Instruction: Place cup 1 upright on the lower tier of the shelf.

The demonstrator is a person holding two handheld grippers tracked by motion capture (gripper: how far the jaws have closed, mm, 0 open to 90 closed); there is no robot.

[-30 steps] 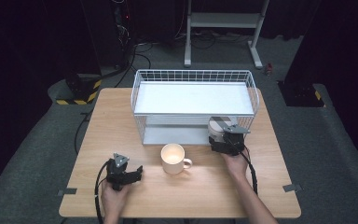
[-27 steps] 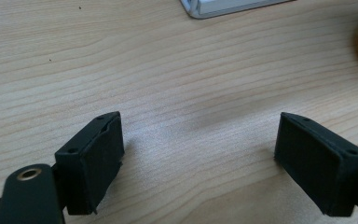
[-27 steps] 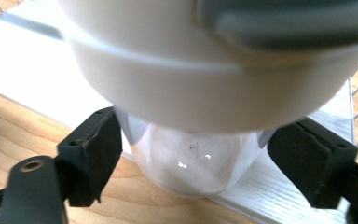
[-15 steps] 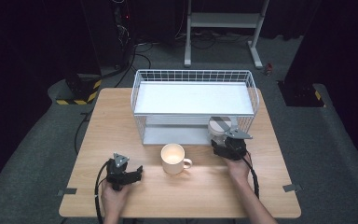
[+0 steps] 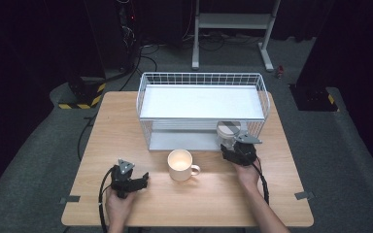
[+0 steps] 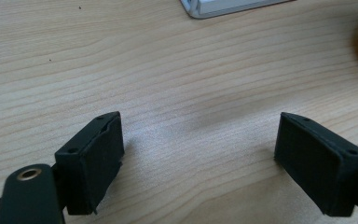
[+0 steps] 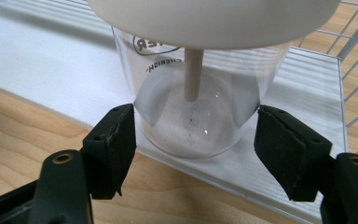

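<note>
I have the left gripper [image 5: 143, 178] resting low over the near left of the table [image 5: 213, 204], jaws spread wide with bare wood between them and nothing held. Just right of it, near the middle, a cream mug [image 5: 180, 164] stands upright with its handle pointing right. My right gripper [image 5: 231, 147] sits at the near right corner of the white wire rack [image 5: 201, 104], reaching into its lower shelf [image 7: 42, 70]. Its jaws have just been closing and now flank a clear plastic cup [image 7: 200, 107] that stands upright on that shelf at the rack's right end; in the right gripper view the 2 pads sit just beside the cup's wall, the left one about touching, and I cannot tell whether they press on it yet. The cup carries a white lid [image 7: 214, 21] with a thin rod [image 7: 193, 74] hanging down inside
</note>
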